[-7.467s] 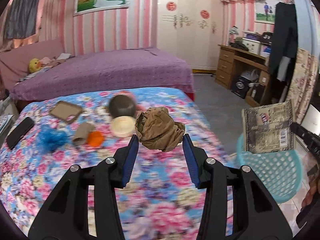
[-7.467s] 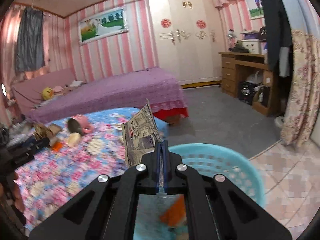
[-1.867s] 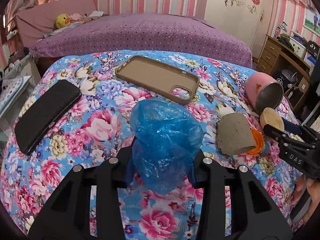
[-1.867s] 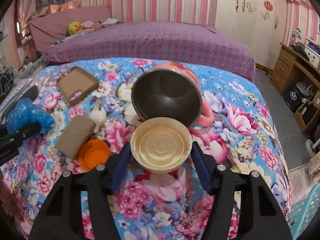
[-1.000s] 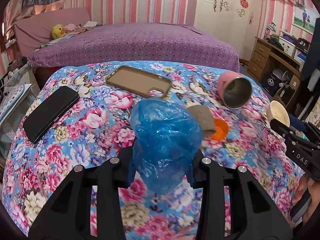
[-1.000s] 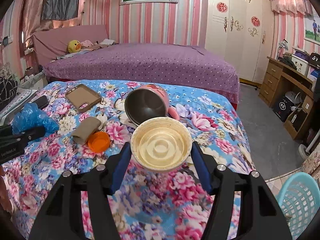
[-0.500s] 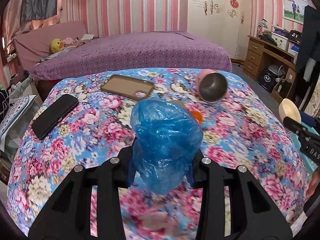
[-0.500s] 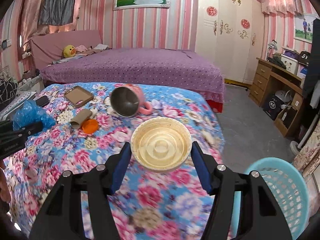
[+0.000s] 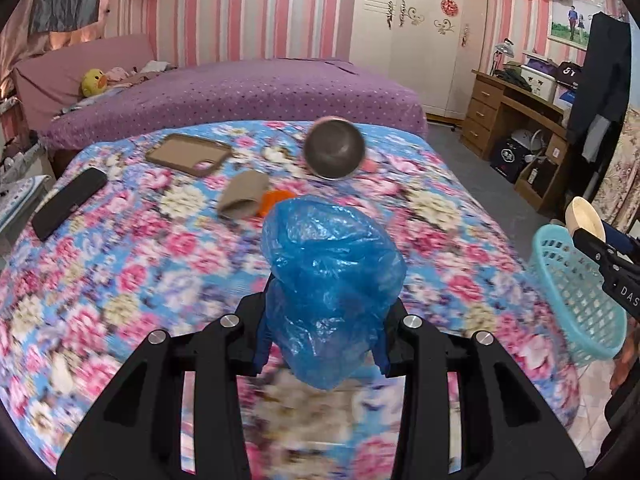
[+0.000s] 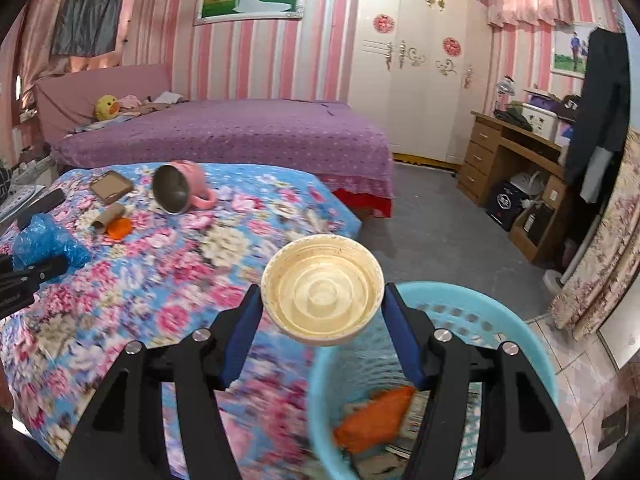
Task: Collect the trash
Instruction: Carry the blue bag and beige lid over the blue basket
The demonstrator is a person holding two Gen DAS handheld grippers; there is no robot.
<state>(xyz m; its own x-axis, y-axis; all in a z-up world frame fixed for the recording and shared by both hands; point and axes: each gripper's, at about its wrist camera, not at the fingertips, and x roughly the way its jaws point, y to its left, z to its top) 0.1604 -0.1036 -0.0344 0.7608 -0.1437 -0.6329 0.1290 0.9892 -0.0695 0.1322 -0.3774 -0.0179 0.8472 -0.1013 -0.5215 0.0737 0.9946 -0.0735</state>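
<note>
In the left wrist view the left gripper pinches a crumpled blue plastic bag above the floral bedspread, with the blue basket at three o'clock. In the right wrist view the right gripper clamps a cream lid by its rim, over the bed's edge, with the basket at five o'clock holding an orange wrapper

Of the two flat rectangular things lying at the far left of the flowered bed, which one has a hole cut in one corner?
The tan phone case, with a hole cut in one corner. The black phone nearer the edge is plain.
</note>
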